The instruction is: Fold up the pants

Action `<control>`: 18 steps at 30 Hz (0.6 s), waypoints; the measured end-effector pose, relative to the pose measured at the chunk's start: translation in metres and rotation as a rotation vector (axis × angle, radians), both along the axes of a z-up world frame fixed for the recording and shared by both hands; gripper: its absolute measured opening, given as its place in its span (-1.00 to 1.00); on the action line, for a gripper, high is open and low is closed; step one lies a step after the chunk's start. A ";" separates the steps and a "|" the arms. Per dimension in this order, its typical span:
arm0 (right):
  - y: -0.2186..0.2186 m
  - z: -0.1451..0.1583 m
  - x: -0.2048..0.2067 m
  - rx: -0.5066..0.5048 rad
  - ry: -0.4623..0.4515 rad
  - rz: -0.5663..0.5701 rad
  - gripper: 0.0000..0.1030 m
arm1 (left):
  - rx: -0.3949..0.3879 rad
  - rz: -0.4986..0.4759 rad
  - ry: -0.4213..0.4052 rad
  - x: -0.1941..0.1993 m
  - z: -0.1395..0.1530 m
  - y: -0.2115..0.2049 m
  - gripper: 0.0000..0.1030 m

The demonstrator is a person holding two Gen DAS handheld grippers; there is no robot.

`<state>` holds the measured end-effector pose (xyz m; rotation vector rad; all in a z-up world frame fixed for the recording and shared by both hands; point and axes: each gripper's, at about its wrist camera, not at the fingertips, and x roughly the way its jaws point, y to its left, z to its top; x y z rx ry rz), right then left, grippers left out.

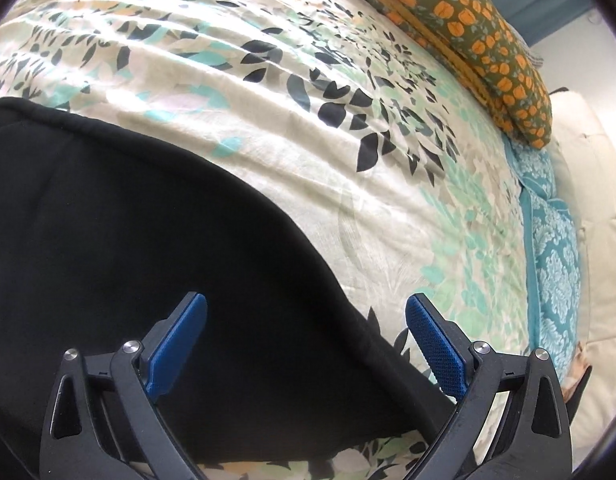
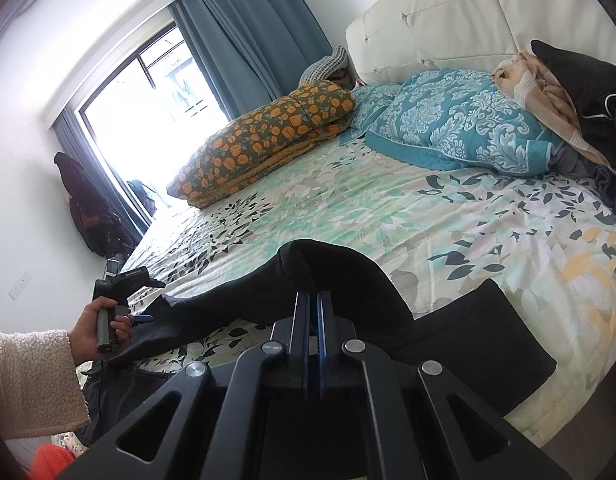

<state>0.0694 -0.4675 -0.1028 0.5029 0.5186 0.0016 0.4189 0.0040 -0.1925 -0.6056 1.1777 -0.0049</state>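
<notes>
Black pants point(image 1: 128, 220) lie across the floral bedspread point(image 1: 308, 120). My left gripper point(image 1: 306, 316) hovers over their edge, open, its blue pads point(image 1: 435, 348) wide apart with cloth below them but not pinched. In the right wrist view my right gripper point(image 2: 315, 304) is shut on the pants point(image 2: 236, 300), and the fabric rises in a hump around its tips. One leg runs left toward the left gripper point(image 2: 152, 300), which a hand point(image 2: 88, 332) in a fleecy sleeve holds. A folded black part point(image 2: 487, 340) lies to the right.
An orange-patterned folded quilt point(image 2: 268, 136) and teal pillows point(image 2: 459, 120) lie at the head of the bed by the cream headboard point(image 2: 447, 20). A heap of clothes point(image 2: 567, 92) sits at far right. A window point(image 2: 148, 120) with blue curtains is on the left.
</notes>
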 end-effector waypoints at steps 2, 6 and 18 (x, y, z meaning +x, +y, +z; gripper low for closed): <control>-0.004 0.003 -0.008 0.024 -0.022 0.002 -0.94 | 0.008 0.021 -0.034 -0.002 0.006 0.004 0.91; -0.009 0.010 -0.021 0.040 -0.071 -0.007 -0.94 | 0.011 0.052 -0.095 -0.006 0.019 0.019 -0.11; -0.033 0.056 0.019 -0.112 -0.106 0.037 -0.94 | 0.035 -0.015 -0.296 -0.121 0.113 0.067 -0.93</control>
